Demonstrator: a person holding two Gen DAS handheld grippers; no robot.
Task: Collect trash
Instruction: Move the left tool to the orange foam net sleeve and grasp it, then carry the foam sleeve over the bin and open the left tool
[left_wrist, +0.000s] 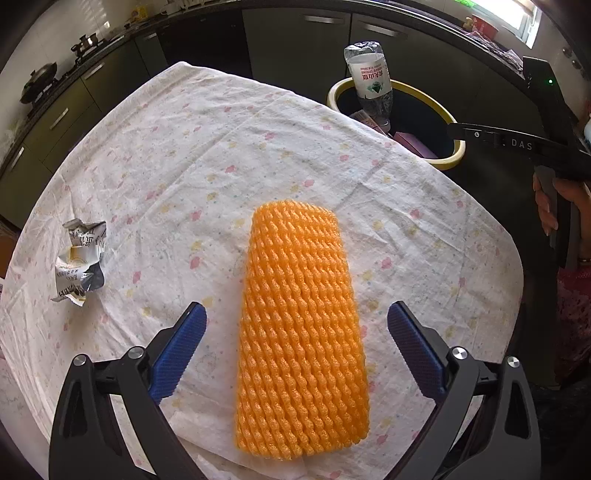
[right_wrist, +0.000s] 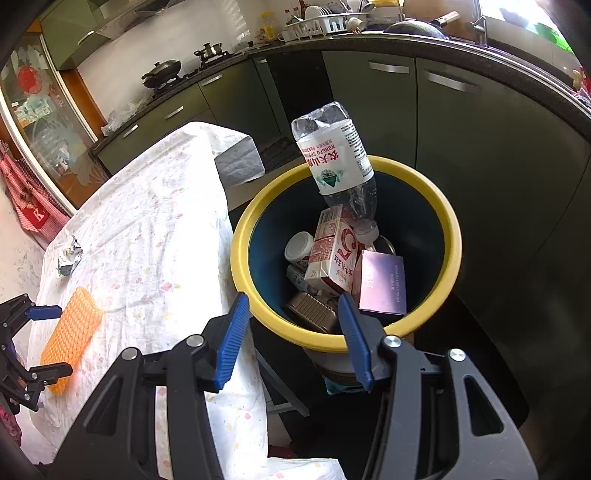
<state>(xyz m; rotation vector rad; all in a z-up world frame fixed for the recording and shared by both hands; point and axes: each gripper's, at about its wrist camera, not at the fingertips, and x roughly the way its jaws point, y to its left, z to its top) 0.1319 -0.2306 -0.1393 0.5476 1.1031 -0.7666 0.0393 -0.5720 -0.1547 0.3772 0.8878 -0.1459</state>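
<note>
An orange foam net sleeve lies flat on the flowered tablecloth, between the open jaws of my left gripper; the blue pads are apart from it. A crumpled silver wrapper lies at the table's left. My right gripper is open and empty over the near rim of the yellow-rimmed bin. A clear plastic bottle stands neck down in the bin, leaning on a milk carton and a pink box. The sleeve and wrapper also show in the right wrist view.
The bin stands off the table's far right edge. Dark kitchen cabinets run behind it, with a stove and pan on the counter. A person's hand holds the right gripper's handle.
</note>
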